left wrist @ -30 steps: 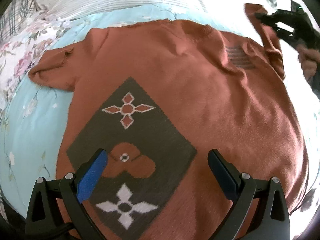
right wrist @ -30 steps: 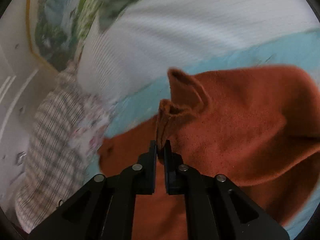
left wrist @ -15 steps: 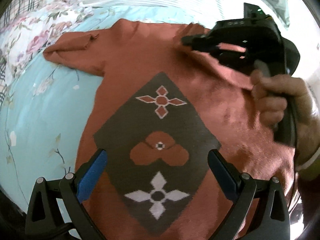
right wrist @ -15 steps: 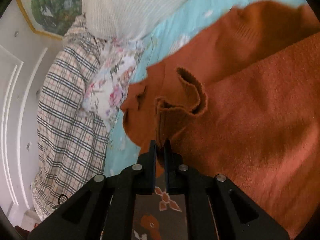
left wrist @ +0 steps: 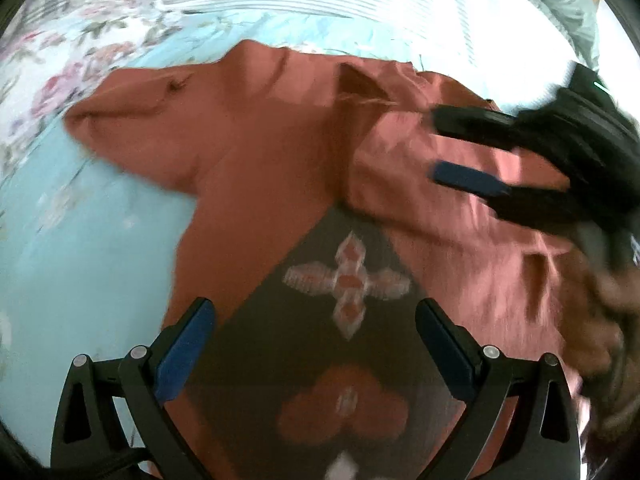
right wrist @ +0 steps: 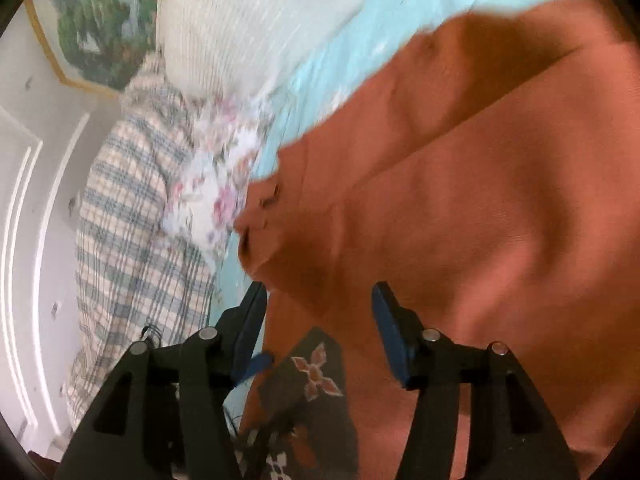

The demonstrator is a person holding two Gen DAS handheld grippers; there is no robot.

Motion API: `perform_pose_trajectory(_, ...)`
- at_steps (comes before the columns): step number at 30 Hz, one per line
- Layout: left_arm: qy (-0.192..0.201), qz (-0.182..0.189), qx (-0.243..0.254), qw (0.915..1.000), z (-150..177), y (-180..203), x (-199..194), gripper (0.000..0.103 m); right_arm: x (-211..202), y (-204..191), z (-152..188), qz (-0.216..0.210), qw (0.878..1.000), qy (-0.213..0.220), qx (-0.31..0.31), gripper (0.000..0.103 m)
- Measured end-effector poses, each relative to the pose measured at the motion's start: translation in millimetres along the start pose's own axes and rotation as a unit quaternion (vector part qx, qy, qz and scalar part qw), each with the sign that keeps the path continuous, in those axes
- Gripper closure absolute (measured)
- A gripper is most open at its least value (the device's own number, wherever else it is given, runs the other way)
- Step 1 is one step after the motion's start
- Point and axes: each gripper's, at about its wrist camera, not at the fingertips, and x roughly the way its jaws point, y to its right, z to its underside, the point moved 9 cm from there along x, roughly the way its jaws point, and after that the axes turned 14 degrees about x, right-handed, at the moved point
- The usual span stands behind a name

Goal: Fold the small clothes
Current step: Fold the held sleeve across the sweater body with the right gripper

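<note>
Bed [left wrist: 80,248]: sleeve [left wrist: 440,208] laid across sweater [left wrist: 256,152]; right gripper [right wrist: 318,300] opening, releasing it. Left gripper [left wrist: 312,332] apart, empty. I'd take the other sleeve [left wrist: 132,116] next.

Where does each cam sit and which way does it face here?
Left wrist: on the left gripper, angled down at the rust sweater; own open fingers show, plus the right gripper and hand.
Right wrist: on the right gripper, facing across the folded-over sleeve toward the plaid bedding; jaws opening, clear of the cloth.
Shared: sweater, blue sheet.
</note>
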Motion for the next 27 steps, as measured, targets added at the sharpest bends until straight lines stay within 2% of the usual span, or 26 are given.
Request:
perform_pose_trajectory(3,-0.002,-0.019,0.013,0.9997,-32.9,-1.8,28.3,0.002,-44.1,16.7,-12.3,0.012,0.998,0.054,0.017,0.046)
perform_pose_trajectory(5,-0.004,-0.023,0.002,0.9997,-52.8,-10.3,45.2,0.003,-73.9,32.3,-16.2,0.024,0.996,0.086,0.031,0.046)
perform_pose_trajectory(7,0.003,-0.011,-0.025,0.9996,-65.7,-22.0,52.4,0.003,-109.9,48.8,-19.2,0.037,0.991,0.123,0.042,0.046)
perform_pose_trajectory(9,0.024,0.011,-0.052,0.9983,-70.5,-32.0,50.7,0.008,-140.5,61.1,-22.6,0.053,0.985,0.157,0.047,0.046)
perform_pose_trajectory(10,0.032,0.019,-0.059,0.9976,-71.0,-36.3,49.3,0.02,-155.8,67.2,-25.0,0.065,0.981,0.175,0.048,0.046)
perform_pose_trajectory(11,0.042,0.023,-0.061,0.997,-70.9,-40.2,46.9,0.044,-175.1,75.1,-29.6,0.082,0.976,0.198,0.047,0.046)
perform_pose_trajectory(12,0.049,0.017,-0.055,0.9971,-69.1,-44.2,44.2,0.058,-185.6,79.6,-33.4,0.094,0.972,0.21,0.046,0.046)
perform_pose_trajectory(13,0.052,0.005,-0.048,0.9975,-67.1,-48.1,42.7,0.082,-195.5,85.1,-38.3,0.108,0.969,0.219,0.046,0.046)
perform_pose_trajectory(14,0.056,-0.003,-0.043,0.9975,-64.6,-53.8,41.5,0.093,-205.2,93.9,-45.6,0.126,0.965,0.225,0.051,0.046)
perform_pose_trajectory(17,0.064,0.024,-0.065,0.9956,-59.1,-65.9,38.3,0.099,-214.9,106.9,-61.2,0.145,0.961,0.225,0.062,0.046)
perform_pose_trajectory(23,0.08,0.001,-0.073,0.9942,-61.0,-72.6,31.8,0.101,-196.8,122.9,-89.4,0.167,0.965,0.195,0.058,0.046)
perform_pose_trajectory(27,0.093,-0.005,-0.082,0.9923,-61.3,-77.0,22.9,0.101,-185.2,130.4,-91.1,0.165,0.968,0.18,0.065,0.046)
